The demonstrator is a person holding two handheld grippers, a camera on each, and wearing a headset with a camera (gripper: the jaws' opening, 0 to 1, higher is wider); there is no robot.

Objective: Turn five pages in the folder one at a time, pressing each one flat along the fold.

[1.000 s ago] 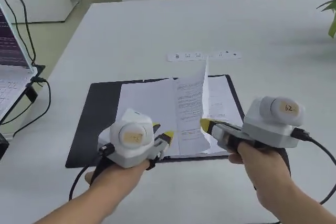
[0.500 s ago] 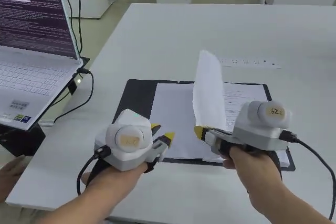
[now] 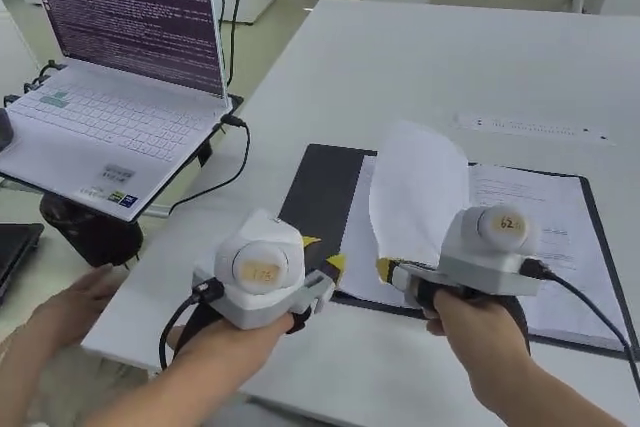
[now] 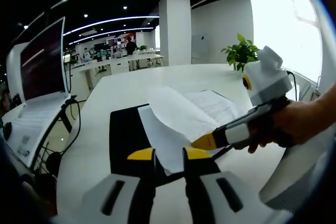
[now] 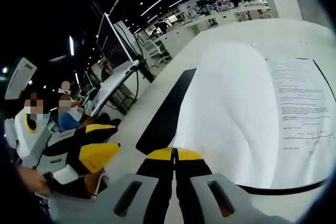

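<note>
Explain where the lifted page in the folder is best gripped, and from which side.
Grip the lifted page at its near bottom edge, coming from the person's side of the folder. The sheet stands curved off the pages below, so that thin edge is free for flat jaws; the right gripper is shut on it there.

This is a large open-plan office or lab, shown by the long white table (image 3: 400,47), an open laptop (image 3: 120,57) with lines of terminal text, a power strip (image 3: 530,128), a potted plant (image 4: 240,53), a white column (image 4: 175,30), curved ceiling light strips (image 4: 113,23) and rows of desks (image 5: 210,20) behind.
</note>
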